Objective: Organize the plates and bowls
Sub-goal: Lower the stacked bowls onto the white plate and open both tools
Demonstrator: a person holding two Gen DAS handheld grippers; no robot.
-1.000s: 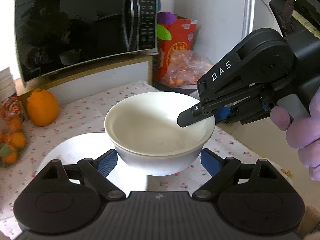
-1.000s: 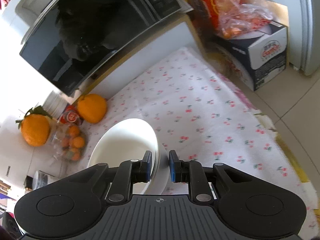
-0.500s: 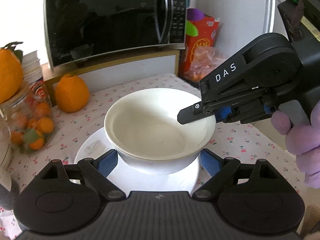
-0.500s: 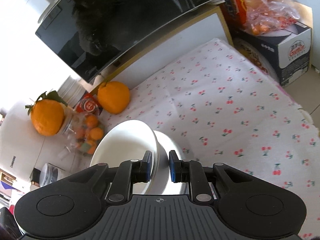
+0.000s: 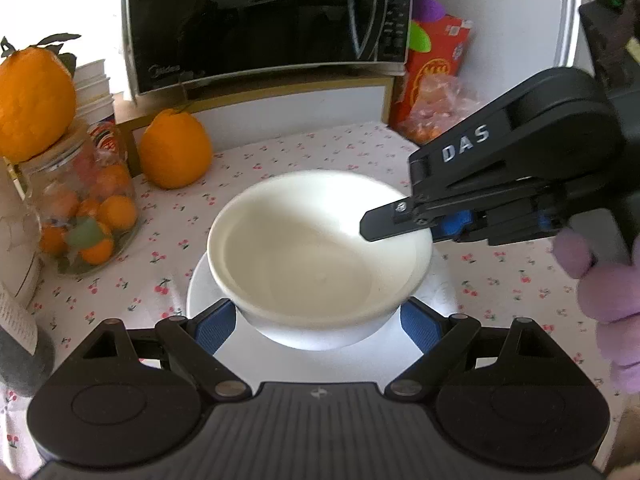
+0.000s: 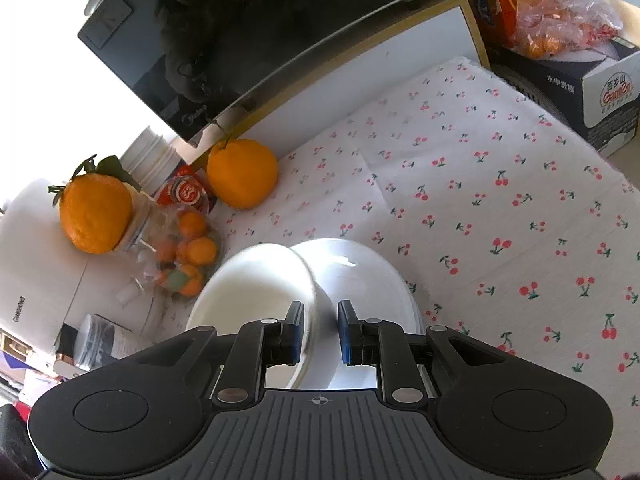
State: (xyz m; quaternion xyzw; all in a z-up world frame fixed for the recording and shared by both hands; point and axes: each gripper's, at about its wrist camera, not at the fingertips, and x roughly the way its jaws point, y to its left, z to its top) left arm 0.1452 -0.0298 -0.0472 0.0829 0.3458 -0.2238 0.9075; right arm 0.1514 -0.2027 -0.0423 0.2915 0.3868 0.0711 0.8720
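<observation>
A white bowl (image 5: 316,248) hangs over a white plate (image 5: 200,292) on the cherry-print cloth. My right gripper (image 6: 320,332) is shut on the bowl's rim (image 6: 312,304), one finger inside, one outside; it shows from the side in the left wrist view (image 5: 404,226). My left gripper (image 5: 318,320) is open, its blue pads (image 5: 214,326) either side of the bowl's base, apart from it. The plate also shows in the right wrist view (image 6: 368,276), below and right of the bowl.
A black microwave (image 5: 260,20) stands at the back on a white cabinet. An orange (image 5: 174,152), a jar of small oranges (image 5: 84,216) and stacked paper cups (image 5: 94,88) sit at left. A red box and bag (image 5: 436,92) are at back right.
Both grippers and the bowl have moved left over the cloth, so the bowl now sits above the plate. The right gripper's grip on the rim is unchanged.
</observation>
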